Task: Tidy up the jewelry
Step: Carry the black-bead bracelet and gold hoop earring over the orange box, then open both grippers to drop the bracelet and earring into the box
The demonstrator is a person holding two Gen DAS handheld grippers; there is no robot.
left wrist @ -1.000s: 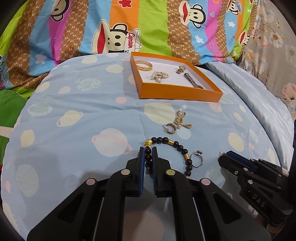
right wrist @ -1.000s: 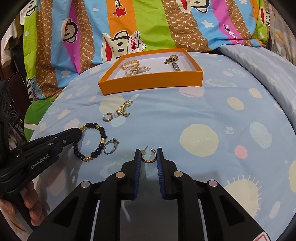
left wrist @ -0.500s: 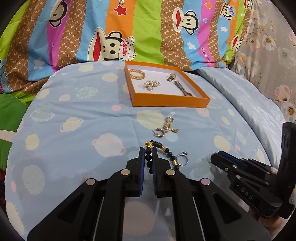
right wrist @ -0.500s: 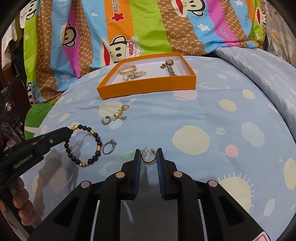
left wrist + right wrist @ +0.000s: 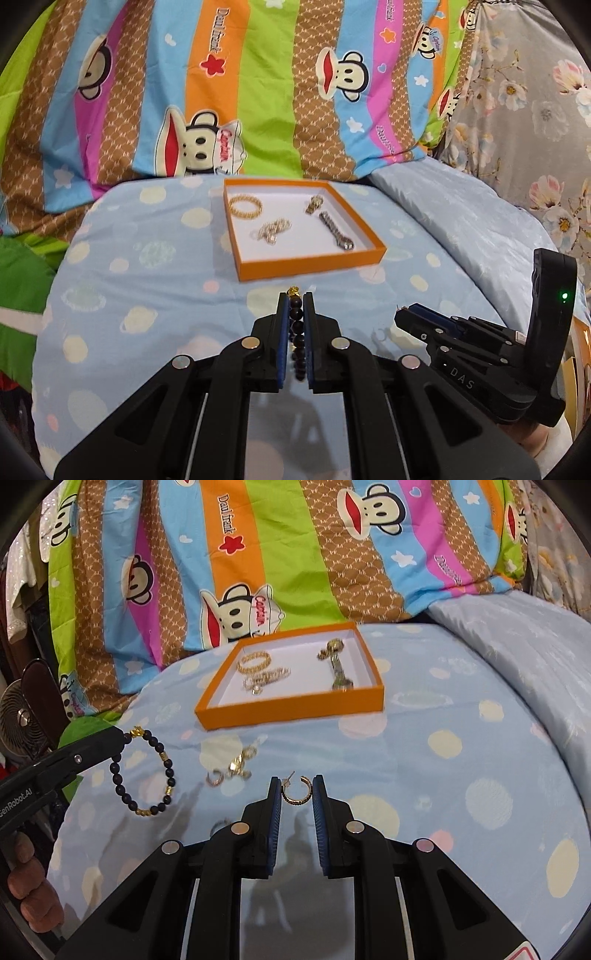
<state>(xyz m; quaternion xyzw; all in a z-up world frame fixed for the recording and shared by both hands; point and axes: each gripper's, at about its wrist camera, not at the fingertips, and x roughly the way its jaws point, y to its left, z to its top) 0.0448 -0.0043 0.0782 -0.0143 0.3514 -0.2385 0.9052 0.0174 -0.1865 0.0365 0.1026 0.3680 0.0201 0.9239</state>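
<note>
The left gripper (image 5: 295, 306) is clamping a dark beaded bracelet (image 5: 146, 773) at the bottom centre of its own view, the loop dangling clear of the bed (image 5: 461, 782) at the left of the right-wrist view. The right gripper (image 5: 296, 788) is pinching a small gold hoop earring (image 5: 297, 792) between narrowly set jaws at lower centre. Both pieces are being carried, judging by their hang, toward the orange tray (image 5: 291, 707) just above centre, where a gold bangle (image 5: 254, 661) and other pieces are already lying. A cluster of loose earrings (image 5: 236, 768) is waiting on the bedspread. The next move calls for reaching over the tray rim and releasing each piece onto bare lining.
</note>
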